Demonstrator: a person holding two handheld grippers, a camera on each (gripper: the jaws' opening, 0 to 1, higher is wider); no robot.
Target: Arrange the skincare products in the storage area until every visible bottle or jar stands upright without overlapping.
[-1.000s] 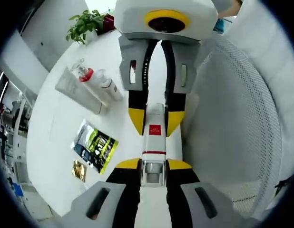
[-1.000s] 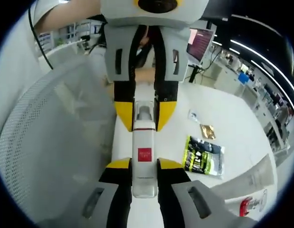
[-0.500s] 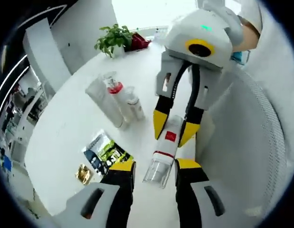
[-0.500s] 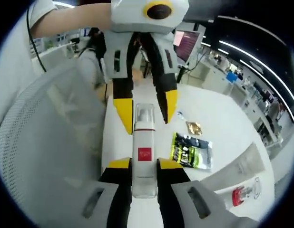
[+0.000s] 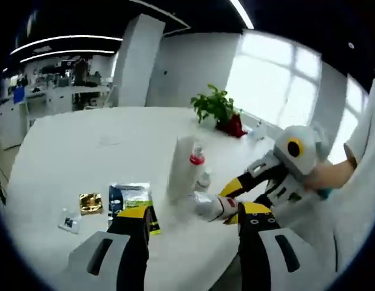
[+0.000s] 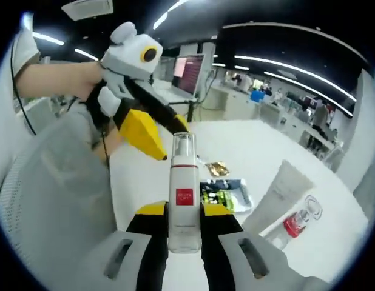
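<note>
Gripping the white bottle [image 6: 184,206] with a red square label, the right gripper [image 6: 184,212] has its jaws closed on the lower body; the clear cap points to 12 o'clock. The left gripper [image 5: 193,213] stands spread with nothing between its jaws (the same bottle [image 5: 213,207] lies just beyond its right jaw). Farther out on the white table [image 5: 72,151], bare toward 10 o'clock, lie a green sachet [image 5: 130,197], a gold sachet [image 5: 90,202], a white tube [image 5: 180,163] and a red-collared pump bottle [image 5: 196,165].
</note>
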